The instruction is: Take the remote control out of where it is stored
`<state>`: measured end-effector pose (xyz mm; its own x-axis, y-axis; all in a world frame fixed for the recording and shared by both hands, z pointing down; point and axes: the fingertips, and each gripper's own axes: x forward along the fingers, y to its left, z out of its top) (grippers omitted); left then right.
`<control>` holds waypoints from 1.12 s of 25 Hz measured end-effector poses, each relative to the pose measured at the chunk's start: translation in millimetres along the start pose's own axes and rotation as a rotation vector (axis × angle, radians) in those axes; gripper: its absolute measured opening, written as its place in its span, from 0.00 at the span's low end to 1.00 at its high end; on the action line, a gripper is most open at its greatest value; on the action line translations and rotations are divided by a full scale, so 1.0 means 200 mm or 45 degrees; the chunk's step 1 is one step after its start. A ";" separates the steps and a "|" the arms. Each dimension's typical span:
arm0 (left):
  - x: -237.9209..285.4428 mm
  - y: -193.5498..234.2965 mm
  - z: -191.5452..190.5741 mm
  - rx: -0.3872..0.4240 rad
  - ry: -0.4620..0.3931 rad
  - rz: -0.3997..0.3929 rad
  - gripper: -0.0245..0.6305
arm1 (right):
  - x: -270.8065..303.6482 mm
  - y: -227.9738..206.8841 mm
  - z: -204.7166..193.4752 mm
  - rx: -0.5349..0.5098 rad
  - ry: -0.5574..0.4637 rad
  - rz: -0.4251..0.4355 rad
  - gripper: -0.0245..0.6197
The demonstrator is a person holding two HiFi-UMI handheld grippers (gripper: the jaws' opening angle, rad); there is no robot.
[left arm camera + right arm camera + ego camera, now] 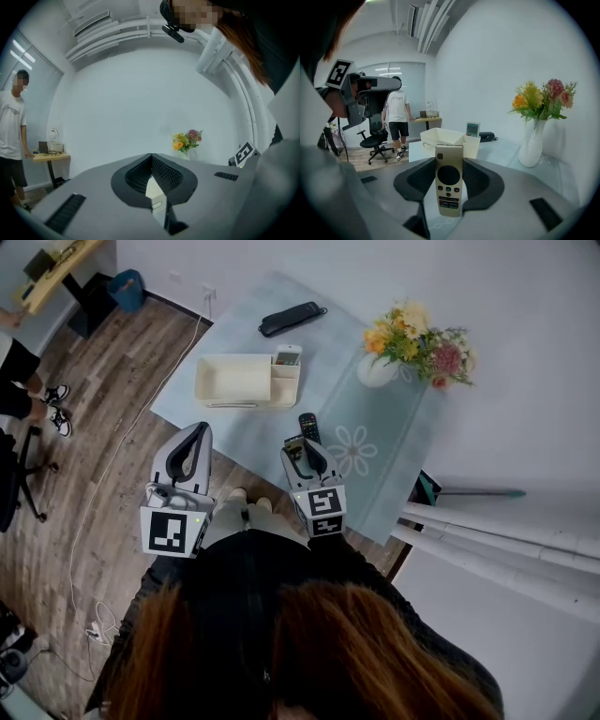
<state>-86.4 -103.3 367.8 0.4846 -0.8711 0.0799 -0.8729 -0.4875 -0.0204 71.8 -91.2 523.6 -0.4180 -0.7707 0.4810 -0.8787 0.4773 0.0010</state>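
My right gripper (298, 444) is shut on a gold remote control (449, 185), which stands upright between its jaws over the near part of the table. The cream storage box (234, 381) lies farther back, and a white remote (287, 357) stands in its small right compartment. From the right gripper view the box (449, 138) sits beyond the held remote. A black remote (308, 426) lies on the cloth just ahead of the right gripper. My left gripper (199, 430) hangs off the table's near-left edge with its fingertips together and nothing in them.
A vase of flowers (412, 348) stands at the table's right. A black case (292, 318) lies at the far edge. A person (397, 115), an office chair (375, 138) and a small desk (56, 273) are on the wooden floor to the left.
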 end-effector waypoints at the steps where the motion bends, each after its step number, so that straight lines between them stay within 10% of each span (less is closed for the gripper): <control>1: 0.00 0.01 0.00 0.004 0.007 0.006 0.05 | 0.01 0.00 0.00 -0.007 -0.002 0.002 0.33; 28: -0.02 0.06 0.03 0.005 -0.032 0.055 0.05 | 0.38 -0.01 0.01 0.009 0.119 0.125 0.33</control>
<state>-98.2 -107.0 360.5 0.4478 -0.8925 0.0542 -0.8928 -0.4497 -0.0273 41.0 -151.4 558.0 -0.4789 -0.6777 0.5581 -0.8366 0.5449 -0.0562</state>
